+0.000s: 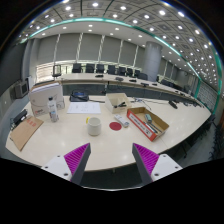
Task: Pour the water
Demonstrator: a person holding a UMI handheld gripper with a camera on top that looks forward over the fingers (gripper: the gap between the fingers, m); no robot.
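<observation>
My gripper (112,165) hangs above the near edge of a long pale table (70,140), open, with nothing between its fingers. Its two magenta pads (76,157) stand wide apart. Well beyond the fingers, near the middle of the table, stands a small pale cup or jar (93,125). A small red round object (115,126) lies just right of it on the tabletop. A clear bottle-like object (53,114) stands farther left. None of them is close to the fingers.
An open cardboard box with red contents (148,122) sits at the right of the table, a smaller box (117,100) behind it. A white machine (44,97) and a brown board (22,132) are at the left. Desks and chairs (100,70) line the back.
</observation>
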